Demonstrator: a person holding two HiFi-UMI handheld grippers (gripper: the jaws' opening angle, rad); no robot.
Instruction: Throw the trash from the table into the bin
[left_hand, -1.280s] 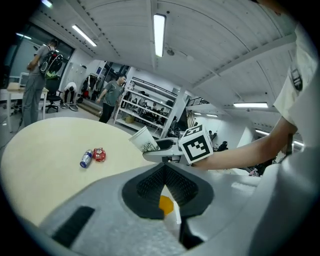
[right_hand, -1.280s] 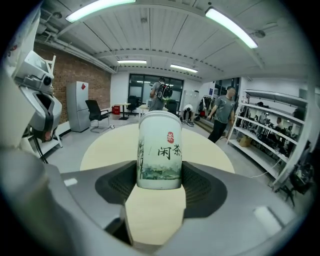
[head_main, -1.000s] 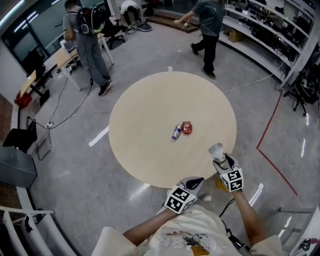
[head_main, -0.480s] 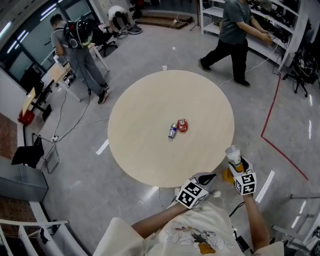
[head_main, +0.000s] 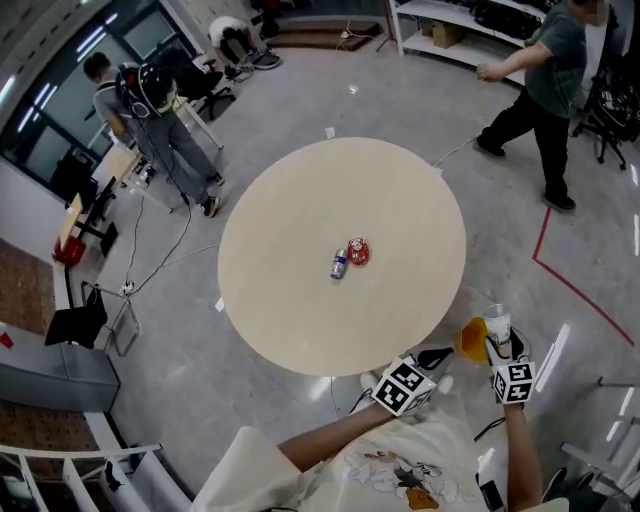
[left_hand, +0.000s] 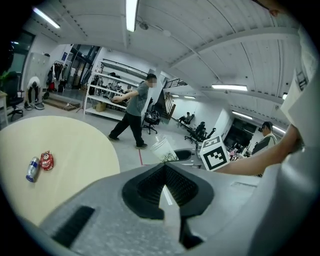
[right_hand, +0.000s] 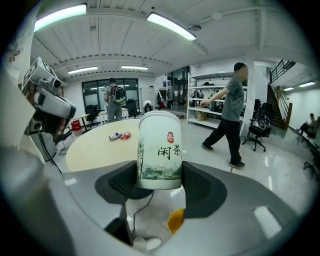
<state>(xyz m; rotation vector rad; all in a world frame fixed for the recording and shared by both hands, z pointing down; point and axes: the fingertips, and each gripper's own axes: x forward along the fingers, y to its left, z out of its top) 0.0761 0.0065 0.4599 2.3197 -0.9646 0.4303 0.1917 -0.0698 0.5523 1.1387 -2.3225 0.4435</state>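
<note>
Right gripper (head_main: 503, 347) clamps the white printed paper cup (head_main: 497, 323) past the round beige table's (head_main: 300, 200) edge; next I release over the orange bin (head_main: 472, 340) (left gripper (head_main: 432, 359) closed, empty).

White cup (right_hand: 159, 150) bears a green landscape print; table (head_main: 300, 200) beige, wrapper (head_main: 358, 251) red.

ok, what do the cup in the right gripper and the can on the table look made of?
Cup: likely paper, matte white, printed landscape and characters wrapping it. Can: probably metal, glossy silver and blue, though too small to be sure.
</note>
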